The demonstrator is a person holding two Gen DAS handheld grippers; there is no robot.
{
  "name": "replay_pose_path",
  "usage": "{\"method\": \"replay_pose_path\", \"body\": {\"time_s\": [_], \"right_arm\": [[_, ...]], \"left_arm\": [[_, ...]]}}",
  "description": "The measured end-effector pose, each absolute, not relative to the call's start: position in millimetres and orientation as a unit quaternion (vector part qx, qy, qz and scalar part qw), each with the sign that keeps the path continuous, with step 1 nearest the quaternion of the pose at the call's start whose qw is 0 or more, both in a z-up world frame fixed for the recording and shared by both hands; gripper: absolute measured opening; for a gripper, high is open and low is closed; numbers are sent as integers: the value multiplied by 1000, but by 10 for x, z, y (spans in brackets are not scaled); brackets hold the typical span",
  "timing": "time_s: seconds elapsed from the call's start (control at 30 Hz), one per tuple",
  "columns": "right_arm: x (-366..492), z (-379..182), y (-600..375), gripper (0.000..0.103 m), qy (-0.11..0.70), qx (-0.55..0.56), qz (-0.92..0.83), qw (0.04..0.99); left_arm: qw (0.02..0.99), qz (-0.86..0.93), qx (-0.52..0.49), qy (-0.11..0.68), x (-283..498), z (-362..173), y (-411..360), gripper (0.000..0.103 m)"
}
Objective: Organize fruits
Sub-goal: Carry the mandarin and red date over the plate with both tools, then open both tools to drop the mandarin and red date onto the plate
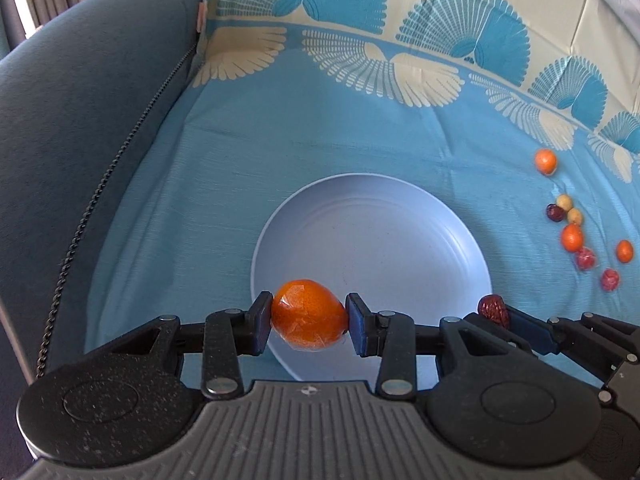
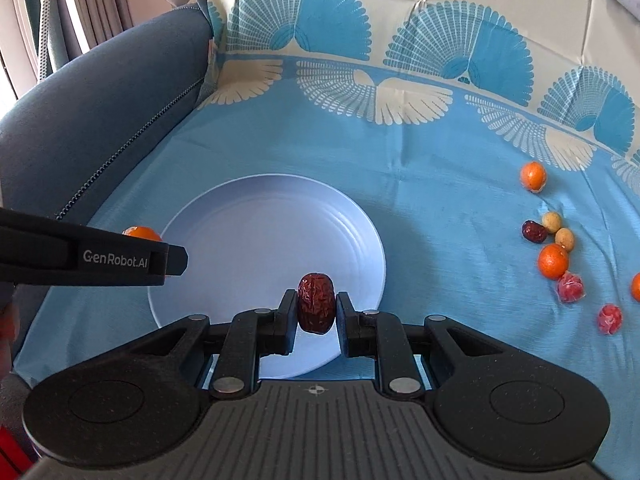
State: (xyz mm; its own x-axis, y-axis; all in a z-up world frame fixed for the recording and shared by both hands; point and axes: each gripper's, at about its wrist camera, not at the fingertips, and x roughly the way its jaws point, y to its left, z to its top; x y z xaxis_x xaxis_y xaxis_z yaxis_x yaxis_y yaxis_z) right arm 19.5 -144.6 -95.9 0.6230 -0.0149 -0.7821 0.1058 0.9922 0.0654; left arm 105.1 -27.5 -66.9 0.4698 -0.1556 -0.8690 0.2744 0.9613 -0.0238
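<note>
Above: both tools over the plate, each gripping one fruit.

Left tool (image 1: 308, 320), closed part-way, clamps a wrapped orange fruit (image 1: 309, 314) between its pads at the plate's (image 1: 400, 216) 6 o'clock rim. Right tool (image 2: 317, 306), closed tight, pinches a wrinkled red date (image 2: 316, 303), also near 6 o'clock of the plate. Loose fruits lie on the blue patterned cloth (image 2: 440, 168) at the plate's 3 o'clock, well apart from it: small oranges (image 2: 553, 261), a second date (image 2: 534, 231), two pale round fruits (image 2: 552, 222) and two red wrapped pieces (image 2: 569, 287). Blue cushion (image 1: 80, 120) at 9 o'clock.
</note>
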Motion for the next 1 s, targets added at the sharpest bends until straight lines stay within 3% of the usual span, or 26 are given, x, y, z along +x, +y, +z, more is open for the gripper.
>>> {"method": "replay_pose_path", "body": {"time_s": [0.13,0.23,0.27,0.3,0.37,0.5,0.63,0.73,1.0], "right_arm": [[313,-1055,-1446,21,440,47,-28,897],[377,-1108,-1444,26,448,44,-29,892],[385,-1107,-1452,40,448,43,-33,892],[383,-1101,-1460,53,444,40,-38,894],[374,-1093,-1474,63,438,32,-48,897],[518,-1125,-1530,73,444,22,-58,894],[782,-1166,-1551,77,444,0,-49,895],[975,-1177,-1650,81,442,7,-63,895],[1580,-1253,-1923,82,457,32,-45,888]], "left_arm": [[853,-127,72,501,1165,-802,-358,48],[863,-125,76,483,1179,-809,-356,96],[873,-122,74,466,1149,-779,-328,103],[881,-122,72,452,1117,-754,-299,103],[879,-134,74,451,1101,-763,-265,103],[872,-107,45,476,1149,-865,-176,103],[865,-88,-4,495,1251,-868,1,103],[864,-74,13,498,1303,-895,34,103],[841,-73,50,534,1213,-1094,116,103]]}}
